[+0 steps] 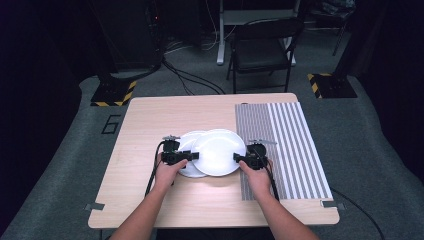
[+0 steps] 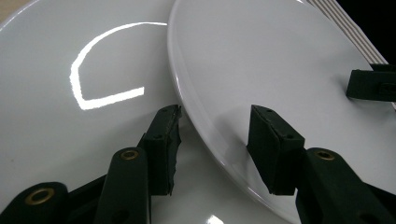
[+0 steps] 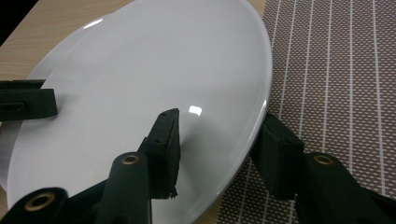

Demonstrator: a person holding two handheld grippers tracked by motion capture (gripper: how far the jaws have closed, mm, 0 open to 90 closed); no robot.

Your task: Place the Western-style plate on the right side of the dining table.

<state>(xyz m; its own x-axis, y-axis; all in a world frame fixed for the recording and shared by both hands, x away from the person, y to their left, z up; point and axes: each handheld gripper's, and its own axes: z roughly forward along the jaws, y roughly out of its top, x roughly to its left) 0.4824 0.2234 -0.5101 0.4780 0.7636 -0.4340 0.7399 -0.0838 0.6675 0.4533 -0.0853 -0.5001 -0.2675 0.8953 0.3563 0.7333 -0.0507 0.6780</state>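
Note:
Two white plates overlap at the middle of the wooden table (image 1: 150, 200). The upper plate (image 1: 217, 151) (image 2: 280, 56) (image 3: 140, 70) leans on the lower plate (image 1: 186, 142) (image 2: 46, 70), and its right rim reaches over a striped placemat (image 1: 285, 145) (image 3: 336, 70). My left gripper (image 1: 192, 156) (image 2: 217, 116) is open across the upper plate's left rim, with one jaw over the lower plate and the other over the upper plate. At the opposite rim my right gripper (image 1: 238, 158) (image 3: 219, 121) is open too, one jaw above the plate and one beside its edge over the placemat.
The placemat covers the table's right third. Behind the table, on the grey floor, stand a black folding chair (image 1: 265, 45) and two bases with yellow-black tape (image 1: 115, 92) (image 1: 332, 85). Cables run across the floor.

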